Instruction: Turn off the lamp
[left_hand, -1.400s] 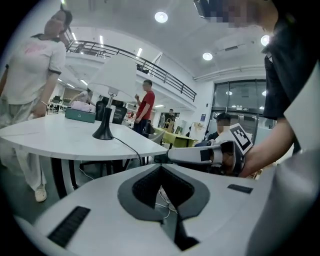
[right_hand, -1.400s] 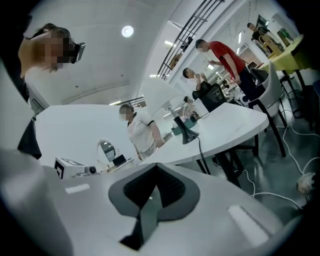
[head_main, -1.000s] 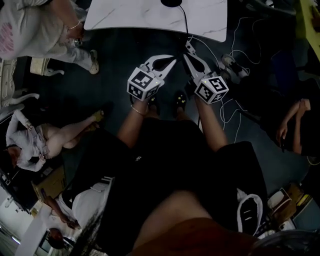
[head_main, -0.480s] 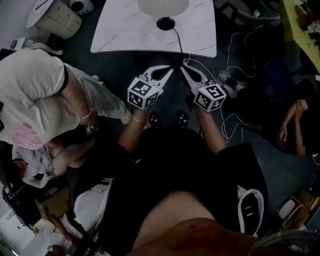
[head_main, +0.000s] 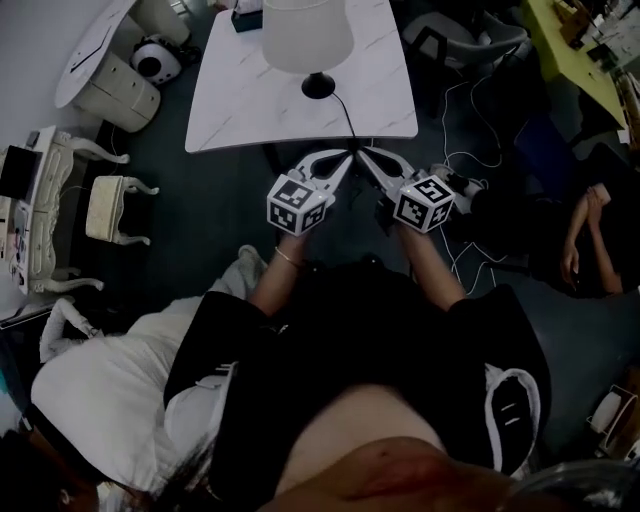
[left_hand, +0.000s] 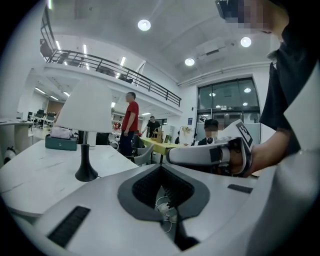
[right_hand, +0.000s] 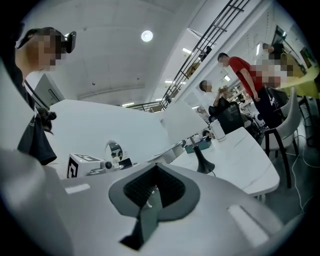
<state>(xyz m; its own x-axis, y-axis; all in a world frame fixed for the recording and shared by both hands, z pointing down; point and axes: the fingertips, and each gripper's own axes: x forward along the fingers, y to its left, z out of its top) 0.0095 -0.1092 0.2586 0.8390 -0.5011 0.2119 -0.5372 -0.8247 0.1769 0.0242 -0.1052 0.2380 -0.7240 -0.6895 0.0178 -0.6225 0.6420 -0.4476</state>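
Note:
The lamp has a white shade and a black base and stands on the white marble table; its cord runs to the table's near edge. Both grippers are held side by side in front of that edge, tips nearly touching each other. My left gripper is shut with nothing in it, and so is my right gripper. In the left gripper view the lamp rises at the left beyond my left gripper. In the right gripper view the lamp stands beyond my right gripper.
A teal box sits on the table behind the lamp. White furniture and a small bench stand at the left. Cables lie on the floor at the right, near a seated person. Another person in white crouches lower left.
Both grippers have risen towards the table's near edge, still shut. The lamp and more of the table have come into the head view. The person in white has moved to the lower left.

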